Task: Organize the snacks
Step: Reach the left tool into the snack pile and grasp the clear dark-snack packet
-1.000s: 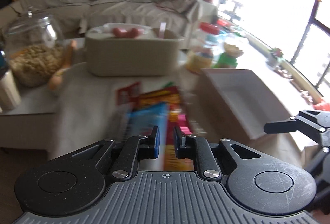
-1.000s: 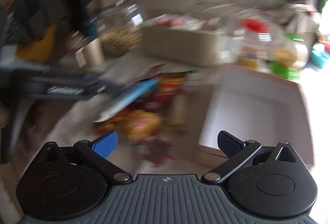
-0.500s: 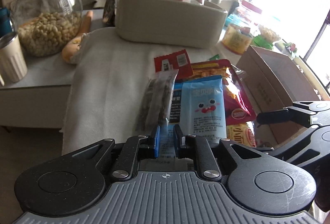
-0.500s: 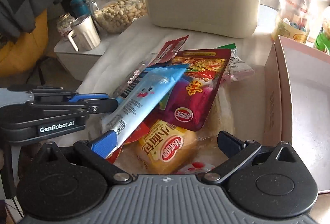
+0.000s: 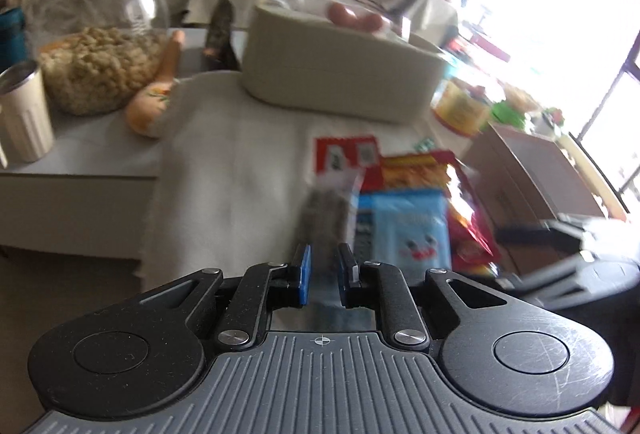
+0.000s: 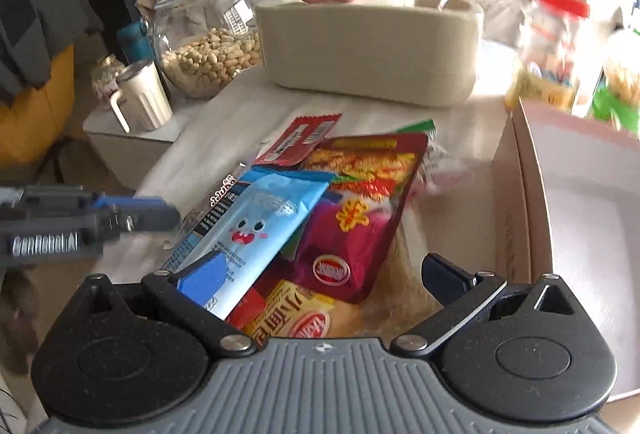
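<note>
cardboard box sits empty right of the pile | snack pile heaped on the cloth, blue packet on top | right gripper wide over it, empty | left gripper pinched narrow, holding nothing visible | risk: overlapping packets, one grab could drag neighbours off.

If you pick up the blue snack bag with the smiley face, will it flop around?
Probably a bit. The blue snack bag looks like a thin, flat foil pouch, so its free end would likely droop. It seems light for its size. Its glossy film may be slippery, and it rests on other packets, such as the red pouch, so pushing it might slide it off.
</note>
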`<state>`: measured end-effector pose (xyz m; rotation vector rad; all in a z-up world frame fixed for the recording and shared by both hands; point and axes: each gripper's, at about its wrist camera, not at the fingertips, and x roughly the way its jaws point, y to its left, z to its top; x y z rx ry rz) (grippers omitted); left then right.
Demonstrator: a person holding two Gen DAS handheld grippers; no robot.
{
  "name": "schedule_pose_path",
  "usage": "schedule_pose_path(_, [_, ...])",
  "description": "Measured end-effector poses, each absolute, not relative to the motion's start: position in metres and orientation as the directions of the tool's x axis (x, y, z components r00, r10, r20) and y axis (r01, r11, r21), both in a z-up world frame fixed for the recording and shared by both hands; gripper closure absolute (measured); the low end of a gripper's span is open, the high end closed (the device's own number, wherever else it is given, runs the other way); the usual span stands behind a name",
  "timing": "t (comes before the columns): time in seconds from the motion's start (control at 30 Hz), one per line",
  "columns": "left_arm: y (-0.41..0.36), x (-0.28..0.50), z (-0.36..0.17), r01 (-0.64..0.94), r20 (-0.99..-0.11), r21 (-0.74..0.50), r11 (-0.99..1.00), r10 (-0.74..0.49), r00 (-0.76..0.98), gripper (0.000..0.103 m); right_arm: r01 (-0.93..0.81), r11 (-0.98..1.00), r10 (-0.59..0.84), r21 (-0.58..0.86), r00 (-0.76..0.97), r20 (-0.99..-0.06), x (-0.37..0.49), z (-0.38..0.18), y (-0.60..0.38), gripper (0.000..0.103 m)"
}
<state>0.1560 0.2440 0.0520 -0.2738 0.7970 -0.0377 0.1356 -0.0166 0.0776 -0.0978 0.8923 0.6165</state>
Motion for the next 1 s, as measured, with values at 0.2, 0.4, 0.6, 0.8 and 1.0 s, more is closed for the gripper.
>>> schedule_pose_path(0.2, [0.262,0.174,0.032,-0.058,-0.699,-0.369,0.927,-0.236,0.675,0.085,-0.545,0.833,0.417,0.097,0.503,-0.757,0.128,0.064,-0.02,0.002])
schedule_pose_path(0.4, [0.246,0.167,0.032,0.035,-0.692,-0.357,0.934,-0.29,0.661,0.081,-0.559,0.813,0.508,0.163,0.544,-0.668,0.115,0.091,-0.035,0.003])
schedule_pose_path(0.6, [0.222,0.153,0.035,0.134,-0.697,-0.341,0.931,-0.345,0.628,0.08,-0.586,0.792,0.521,0.174,0.499,-0.693,0.11,0.085,-0.029,0.008])
schedule_pose_path(0.8, [0.218,0.145,0.054,0.122,-0.646,-0.279,0.953,-0.28,0.71,0.08,-0.553,0.793,0.539,0.258,0.437,-0.72,0.101,0.067,-0.043,0.008])
schedule_pose_path(1.0, [0.201,0.167,0.039,0.045,-0.72,-0.062,0.997,-0.076,0.69,0.079,-0.53,0.798,0.543,0.285,0.431,-0.721,0.09,0.06,-0.049,0.005])
